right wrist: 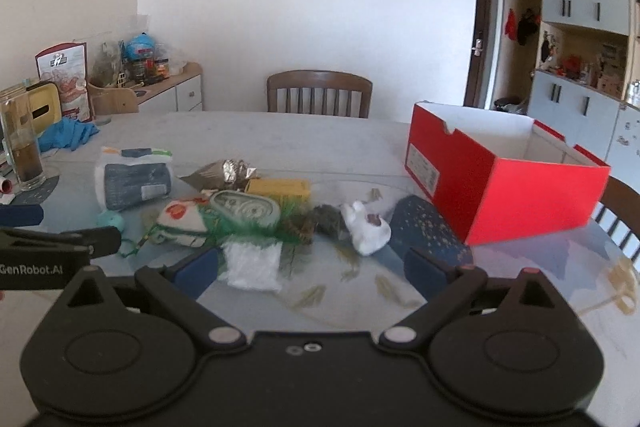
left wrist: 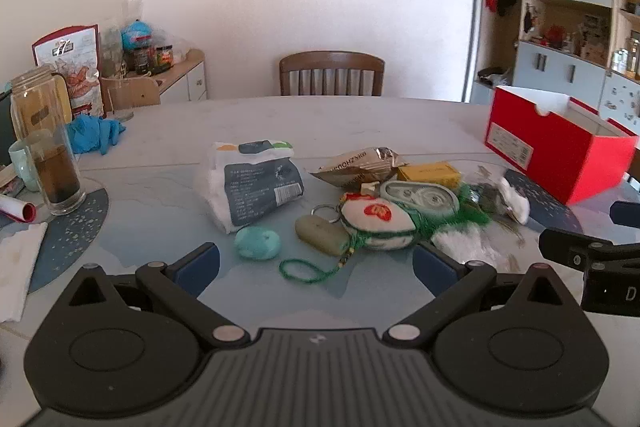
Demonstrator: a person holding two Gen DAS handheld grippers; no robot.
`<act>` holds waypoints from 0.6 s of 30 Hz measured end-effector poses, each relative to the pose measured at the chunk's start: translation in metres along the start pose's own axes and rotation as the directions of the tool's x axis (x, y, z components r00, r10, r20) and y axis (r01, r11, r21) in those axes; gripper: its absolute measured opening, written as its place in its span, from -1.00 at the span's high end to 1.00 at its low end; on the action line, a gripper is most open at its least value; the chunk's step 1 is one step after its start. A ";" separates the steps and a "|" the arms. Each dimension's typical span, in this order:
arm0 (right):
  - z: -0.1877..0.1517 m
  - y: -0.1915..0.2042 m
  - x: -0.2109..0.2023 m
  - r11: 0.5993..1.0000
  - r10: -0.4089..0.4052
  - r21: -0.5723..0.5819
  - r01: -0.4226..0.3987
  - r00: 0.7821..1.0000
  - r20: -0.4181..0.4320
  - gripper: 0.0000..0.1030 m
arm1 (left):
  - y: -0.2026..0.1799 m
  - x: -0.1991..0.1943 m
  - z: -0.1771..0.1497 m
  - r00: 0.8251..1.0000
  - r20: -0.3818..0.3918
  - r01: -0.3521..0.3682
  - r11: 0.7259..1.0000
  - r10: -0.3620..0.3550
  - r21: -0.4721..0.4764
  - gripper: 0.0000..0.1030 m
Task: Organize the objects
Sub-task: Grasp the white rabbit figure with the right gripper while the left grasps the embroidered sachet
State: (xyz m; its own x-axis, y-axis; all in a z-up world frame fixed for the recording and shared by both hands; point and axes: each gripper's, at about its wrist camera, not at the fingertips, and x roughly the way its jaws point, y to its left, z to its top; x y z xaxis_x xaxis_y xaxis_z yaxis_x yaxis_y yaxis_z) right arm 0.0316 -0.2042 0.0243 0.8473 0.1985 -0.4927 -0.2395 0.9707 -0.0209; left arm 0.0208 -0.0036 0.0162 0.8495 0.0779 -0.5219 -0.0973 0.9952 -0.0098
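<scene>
Both grippers are spread wide, nothing between the fingers. Left gripper (left wrist: pixel 316 263) hovers over the near edge of the tabletop (left wrist: pixel 360 123), facing the clutter pile. Right gripper (right wrist: pixel 312 269) sits to its right, aimed at the same pile from the box side.

Pile, centre of tabletop:
- white-and-grey packet (left wrist: pixel 256 187) at the left, lying flat
- teal round lump (left wrist: pixel 257 243) just in front of it
- olive key fob (left wrist: pixel 322 235) on a ring, beside the teal lump
- embroidered pouch (left wrist: pixel 378 225) with green cord, its loop trailing toward the left gripper
- grey-green correction tape (left wrist: pixel 420 195) behind the pouch, resting on green feathers (left wrist: pixel 472 215)
- yellow box (left wrist: pixel 434 174) and crumpled foil wrapper (left wrist: pixel 360 165) at the back
- white plush bit (right wrist: pixel 366 229) on the right edge of the pile, next to a dark speckled mat (right wrist: pixel 428 231)
- white fluffy pad (right wrist: pixel 252 263) nearest the right gripper, touching or just beside its left finger; can't tell which

Red box (right wrist: pixel 500 183), lid off, white inside, stands right of the pile, well apart from the grippers; interior is only partly visible.

Left edge of the tabletop: glass of dark liquid (left wrist: pixel 56 175), blue gloves (left wrist: pixel 94 133). Wooden chair (left wrist: pixel 332 73) at the far side.
</scene>
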 end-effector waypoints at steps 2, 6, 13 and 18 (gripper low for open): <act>0.006 -0.007 0.015 1.000 0.015 -0.004 -0.016 1.000 -0.013 -0.92 | -0.003 0.012 0.006 1.000 -0.009 -0.012 1.000 0.012 -0.016 -1.00; 0.018 -0.021 0.046 0.998 0.054 -0.013 -0.055 0.997 -0.046 -0.89 | -0.013 0.037 0.025 0.999 -0.026 -0.028 0.999 0.027 -0.030 -1.00; 0.055 -0.030 0.080 0.992 0.122 -0.006 -0.124 0.986 -0.116 -0.88 | -0.016 0.061 0.058 0.997 -0.078 -0.024 0.998 0.019 -0.061 -1.00; 0.077 -0.029 0.083 0.988 0.150 -0.016 -0.155 0.975 -0.162 -0.85 | -0.012 0.061 0.079 0.994 -0.111 -0.013 0.996 0.003 -0.092 -1.00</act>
State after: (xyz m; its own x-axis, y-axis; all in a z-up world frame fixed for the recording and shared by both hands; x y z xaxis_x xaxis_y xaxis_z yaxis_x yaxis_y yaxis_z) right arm 0.1458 -0.2058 0.0507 0.7134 0.3173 -0.6248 -0.3752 0.9260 0.0418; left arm 0.1149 -0.0060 0.0522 0.7863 0.0733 -0.6135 -0.1555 0.9845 -0.0816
